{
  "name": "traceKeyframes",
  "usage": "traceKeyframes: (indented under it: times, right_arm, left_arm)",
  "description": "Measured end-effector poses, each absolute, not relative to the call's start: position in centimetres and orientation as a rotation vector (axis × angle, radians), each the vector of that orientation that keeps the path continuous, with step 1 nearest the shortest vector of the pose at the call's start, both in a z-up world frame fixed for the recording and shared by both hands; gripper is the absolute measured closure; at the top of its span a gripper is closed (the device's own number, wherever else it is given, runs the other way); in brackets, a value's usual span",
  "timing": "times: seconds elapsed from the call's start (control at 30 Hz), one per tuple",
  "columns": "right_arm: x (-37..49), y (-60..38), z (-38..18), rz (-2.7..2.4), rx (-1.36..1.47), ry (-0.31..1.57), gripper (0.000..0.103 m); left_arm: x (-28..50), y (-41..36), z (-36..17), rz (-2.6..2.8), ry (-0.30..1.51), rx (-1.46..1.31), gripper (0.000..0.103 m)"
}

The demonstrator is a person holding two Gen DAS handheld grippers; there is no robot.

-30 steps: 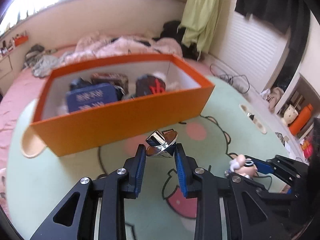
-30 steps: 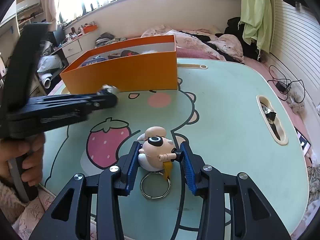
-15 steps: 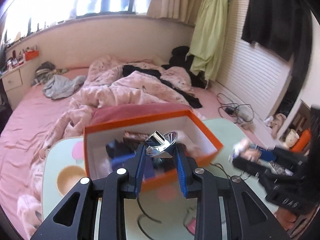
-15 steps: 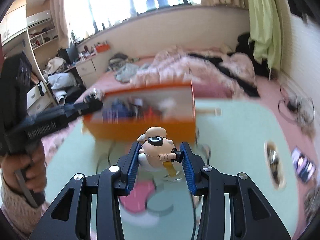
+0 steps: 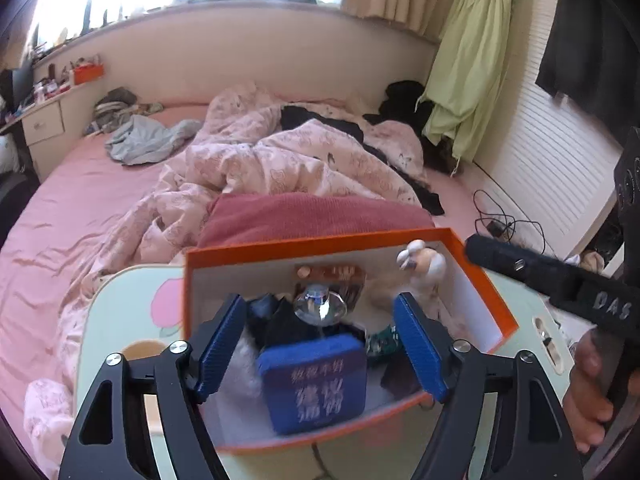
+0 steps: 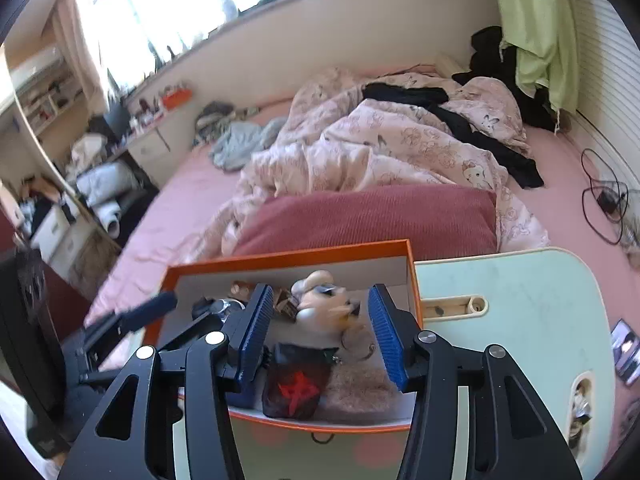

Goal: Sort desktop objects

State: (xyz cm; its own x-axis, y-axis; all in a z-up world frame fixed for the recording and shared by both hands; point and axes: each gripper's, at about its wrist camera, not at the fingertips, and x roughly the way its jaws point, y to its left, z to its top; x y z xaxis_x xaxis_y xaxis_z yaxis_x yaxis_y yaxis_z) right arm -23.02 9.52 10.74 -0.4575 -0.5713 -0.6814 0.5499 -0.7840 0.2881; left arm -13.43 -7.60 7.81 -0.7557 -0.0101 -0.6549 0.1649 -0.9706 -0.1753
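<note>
Left gripper (image 5: 320,338) released, silver top (image 5: 319,306) between; right gripper (image 6: 318,330) released, figurine keychain (image 6: 324,300) inside orange box (image 6: 414,280).

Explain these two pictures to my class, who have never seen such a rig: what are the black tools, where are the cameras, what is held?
No robot here: a person holds a tool in each hand, each with two blue-padded fingers and a camera looking along them. One picture comes from the left gripper, the other from the right gripper. Both hang over an open orange box on a pale green table. A shiny silver piece shows between the left fingers, a cartoon figure between the right ones, but both pairs stand wide open, touching neither. The box also holds a blue case and a black pouch.
</note>
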Motion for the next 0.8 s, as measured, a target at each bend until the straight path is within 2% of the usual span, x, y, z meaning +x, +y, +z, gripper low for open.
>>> traceKeyframes:
  times: [0.07, 0.17, 0.27, 0.37, 0.47, 0.63, 0.67, 0.8]
  right_arm:
    - [-21.6, 10.5, 11.4, -2.261, 1.004, -0.028, 0.035]
    - [-18.8, 11.6, 12.0, -2.292, 0.928, 0.036, 0.034]
    - [-15.7, 12.6, 10.8, -2.326, 0.936, 0.156, 0.034]
    - [-13.2, 13.3, 8.5, -2.333, 1.001, 0.266, 0.034]
    - [-11.7, 14.2, 6.1, -2.295, 1.086, 0.291, 0.034]
    - [-10.2, 15.2, 4.0, -2.29, 1.155, 0.293, 0.034]
    - [-10.0, 15.2, 3.6, -2.292, 1.165, 0.308, 0.034]
    - [-10.2, 15.2, 2.7, -2.28, 1.218, 0.336, 0.033]
  left_arm:
    - [-11.5, -7.4, 8.1, -2.842, 0.312, 1.021, 0.017]
    - [-8.5, -6.6, 8.1, -2.842, 0.246, 0.997, 0.007]
    - [-5.8, -5.2, 6.9, -2.848, 0.197, 1.03, 0.005]
    - [-4.2, -4.0, 4.8, -2.84, 0.229, 1.14, 0.005]
    - [-3.3, -3.4, 2.5, -2.805, 0.275, 1.258, 0.005]
    - [-2.5, -3.2, 0.5, -2.714, 0.307, 1.258, 0.004]
    - [-2.4, -2.9, 0.3, -2.699, 0.281, 1.241, 0.001]
    - [-2.2, -1.4, -0.6, -2.68, 0.116, 1.217, 0.0]
